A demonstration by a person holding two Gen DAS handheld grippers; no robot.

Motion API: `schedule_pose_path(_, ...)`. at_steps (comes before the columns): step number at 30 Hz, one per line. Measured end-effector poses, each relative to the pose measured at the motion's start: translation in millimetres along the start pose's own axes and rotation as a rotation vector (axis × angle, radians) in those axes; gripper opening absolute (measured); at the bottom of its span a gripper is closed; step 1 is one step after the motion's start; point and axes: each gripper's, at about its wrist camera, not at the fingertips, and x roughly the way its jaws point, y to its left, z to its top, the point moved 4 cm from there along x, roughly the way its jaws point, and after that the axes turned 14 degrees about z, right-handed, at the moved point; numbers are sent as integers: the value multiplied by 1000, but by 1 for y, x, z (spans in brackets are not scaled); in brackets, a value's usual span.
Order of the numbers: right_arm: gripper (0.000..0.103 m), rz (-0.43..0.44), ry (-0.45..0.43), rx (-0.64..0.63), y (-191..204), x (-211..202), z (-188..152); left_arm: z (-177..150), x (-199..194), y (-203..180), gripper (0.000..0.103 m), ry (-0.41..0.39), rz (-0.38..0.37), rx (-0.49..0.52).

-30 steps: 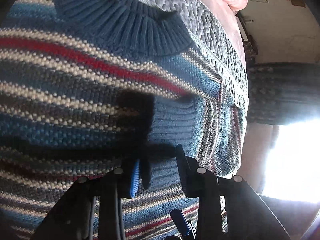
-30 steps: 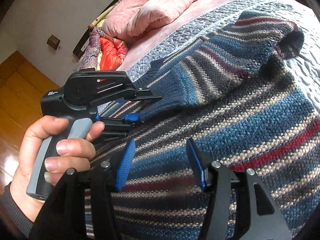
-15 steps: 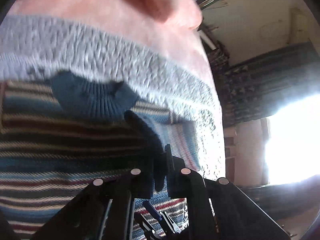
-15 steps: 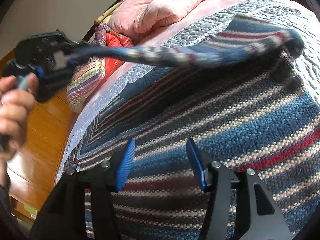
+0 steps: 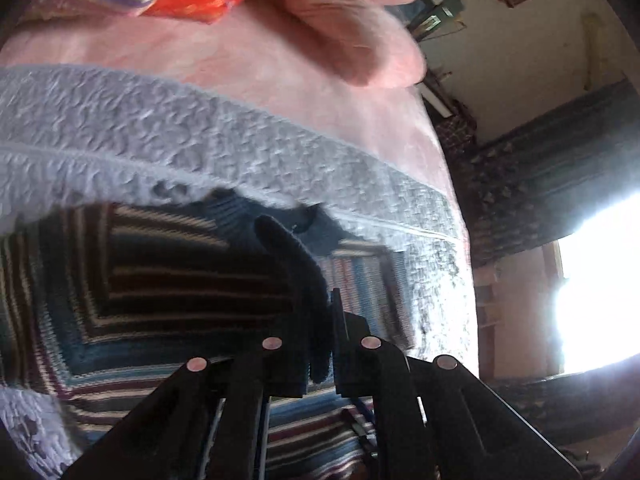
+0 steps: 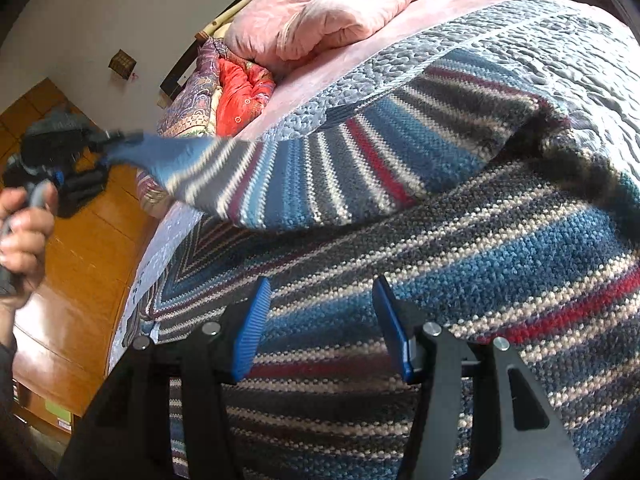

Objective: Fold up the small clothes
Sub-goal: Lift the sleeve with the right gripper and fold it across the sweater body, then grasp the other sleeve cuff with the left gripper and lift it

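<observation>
Pulling the ribbed blue cuff point(image 5: 296, 264) of the striped blue, grey and red knitted sweater point(image 6: 500, 248) sideways off the grey quilted bed point(image 6: 560, 40), the left gripper point(image 5: 326, 340) jaws pinch it while the right gripper point(image 6: 320, 324) hovers open above the sweater's body; next, the sleeve likely needs laying across the body.

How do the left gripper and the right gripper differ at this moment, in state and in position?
The left gripper is shut on the blue ribbed cuff of the striped knitted sweater; the right gripper is open and holds nothing. The left holds the sleeve lifted and stretched out sideways; the right is low above the sweater's body. Both are black and hand-held.
</observation>
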Motion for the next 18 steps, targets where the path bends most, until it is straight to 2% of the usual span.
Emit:
schedule_pose_path(9, 53, 2, 7, 6, -4, 2, 0, -26, 58, 84, 8, 71, 87, -58)
schedule_pose_path(12, 53, 1, 14, 4, -5, 4, 0, -36, 82, 104, 9, 108, 167, -36)
schedule_pose_path(15, 53, 5, 21, 7, -6, 6, 0, -42, 91, 122, 14, 117, 267, -56)
schedule_pose_path(17, 53, 7, 22, 5, -6, 5, 1, -42, 74, 124, 26, 52, 329, -65)
schedule_pose_path(18, 53, 10, 21, 6, -6, 5, 2, -42, 59, 117, 36, -7, 319, -59)
